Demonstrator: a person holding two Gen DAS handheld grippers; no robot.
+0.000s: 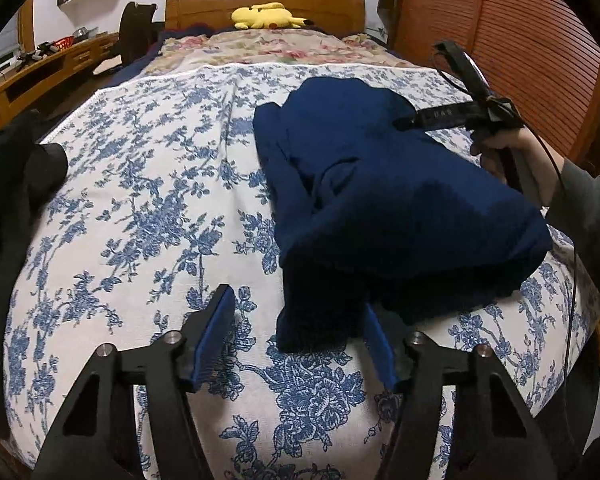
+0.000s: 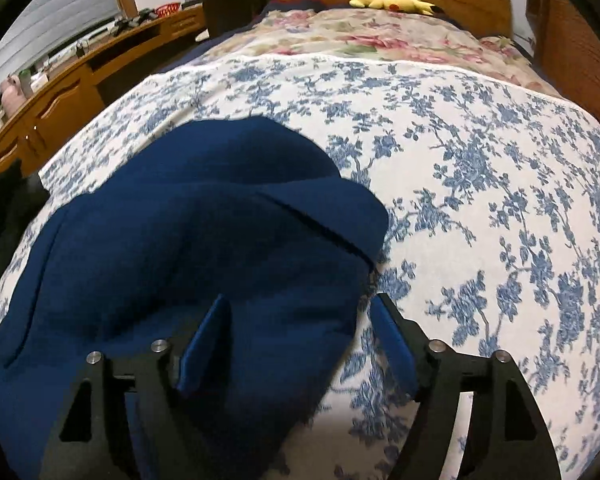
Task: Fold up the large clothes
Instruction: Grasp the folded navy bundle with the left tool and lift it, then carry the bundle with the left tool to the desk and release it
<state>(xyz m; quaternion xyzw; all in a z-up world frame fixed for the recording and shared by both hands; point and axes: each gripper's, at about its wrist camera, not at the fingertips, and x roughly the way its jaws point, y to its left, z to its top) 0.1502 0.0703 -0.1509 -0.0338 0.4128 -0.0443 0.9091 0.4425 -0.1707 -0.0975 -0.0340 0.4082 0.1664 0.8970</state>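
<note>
Both tongs gape, holding nothing: left tongs (image 1: 300,336) at the navy garment's (image 1: 380,184) near hem, right tongs (image 2: 300,332) over its edge, poised to fold

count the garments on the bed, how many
2: a navy garment bunched on the blue-floral sheet, right of middle, and a black garment at the left edge, partly out of frame. More may lie out of view.

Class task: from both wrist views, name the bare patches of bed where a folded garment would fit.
Bare blue-floral sheet lies between the navy garment and black clothing on the left edge, and also right of the garment. The middle is crowded.
</note>
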